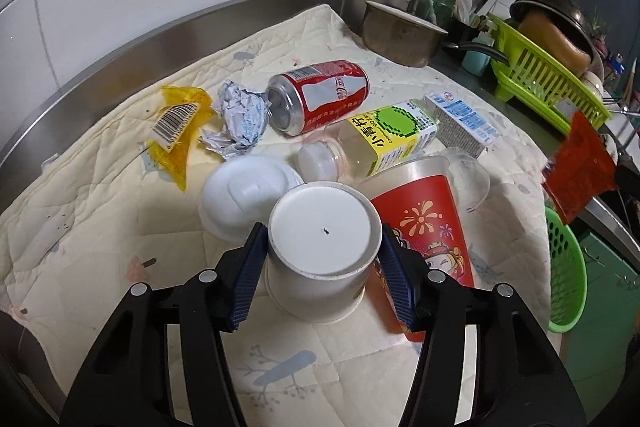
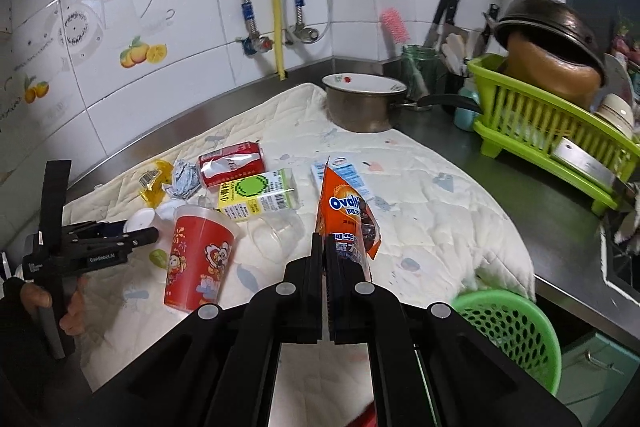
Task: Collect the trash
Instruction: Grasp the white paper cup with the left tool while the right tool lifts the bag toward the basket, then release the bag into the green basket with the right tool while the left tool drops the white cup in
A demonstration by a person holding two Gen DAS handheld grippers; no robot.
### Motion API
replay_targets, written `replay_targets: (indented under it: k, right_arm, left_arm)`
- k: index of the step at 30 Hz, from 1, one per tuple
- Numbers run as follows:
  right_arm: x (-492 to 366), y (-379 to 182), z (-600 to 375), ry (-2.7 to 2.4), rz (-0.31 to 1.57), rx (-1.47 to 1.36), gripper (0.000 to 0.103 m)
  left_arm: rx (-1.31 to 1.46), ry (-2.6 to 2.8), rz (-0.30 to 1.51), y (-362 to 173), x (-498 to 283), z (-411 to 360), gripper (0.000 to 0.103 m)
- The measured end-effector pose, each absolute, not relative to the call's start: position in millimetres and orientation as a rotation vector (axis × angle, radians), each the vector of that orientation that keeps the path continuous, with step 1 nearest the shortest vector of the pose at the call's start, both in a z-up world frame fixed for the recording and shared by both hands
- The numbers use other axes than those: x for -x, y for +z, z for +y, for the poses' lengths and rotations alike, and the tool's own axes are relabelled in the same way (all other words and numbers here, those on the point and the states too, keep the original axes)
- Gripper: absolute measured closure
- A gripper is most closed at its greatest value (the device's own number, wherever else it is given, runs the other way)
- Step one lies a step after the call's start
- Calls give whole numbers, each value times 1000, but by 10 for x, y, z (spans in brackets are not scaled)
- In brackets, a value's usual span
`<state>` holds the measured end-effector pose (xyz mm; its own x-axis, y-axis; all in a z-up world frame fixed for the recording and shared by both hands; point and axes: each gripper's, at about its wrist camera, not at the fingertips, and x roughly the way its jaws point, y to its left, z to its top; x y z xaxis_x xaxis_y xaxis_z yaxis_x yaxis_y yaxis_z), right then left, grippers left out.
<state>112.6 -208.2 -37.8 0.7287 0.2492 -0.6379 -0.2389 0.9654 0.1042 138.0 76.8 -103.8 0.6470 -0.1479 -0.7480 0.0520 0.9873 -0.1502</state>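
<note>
1. Sitting closest to the left wrist lens, the left gripper (image 1: 324, 247) is spreading its blue pads (image 1: 250, 273) on either side of an upturned white paper cup (image 1: 322, 247); both pads are pressing or all but pressing the cup wall, so I judge it gripped.
2. Pinching nearly shut, the right gripper (image 2: 323, 259) is holding an orange Ovaltine sachet (image 2: 346, 215) upright by its lower edge, the packet rising toward 12 o'clock.
3. Waiting at about 4 o'clock from the right gripper, the green basket (image 2: 516, 331) is sitting at the mat's near right corner; it is the likely bin, and the right hand is clearly nearer to it than the left.
4. Carrying the sachet down and right looks like the next move, with the basket's mouth facing up.
5. Lying across the quilted mat (image 1: 100, 187) are the remaining pieces: a red cup (image 1: 424, 227) just at the left gripper's 2 o'clock, a white lid (image 1: 240, 195) at 11, a bottle (image 1: 380, 139), a Coke can (image 1: 316, 95), crumpled paper (image 1: 240, 119), a yellow wrapper (image 1: 178, 131), a carton (image 1: 460, 121) and a clear cup (image 1: 468, 179).
6. Reaching the basket from the left means crossing over the red cup, which could get knocked.
</note>
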Motion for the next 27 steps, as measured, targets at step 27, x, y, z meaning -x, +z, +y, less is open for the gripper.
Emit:
replay_targets:
  k: [27]
  right_arm:
    - [-455, -1349, -3497, -67, 939, -149, 88]
  left_arm:
    - [42, -426, 698, -127, -927, -479, 48]
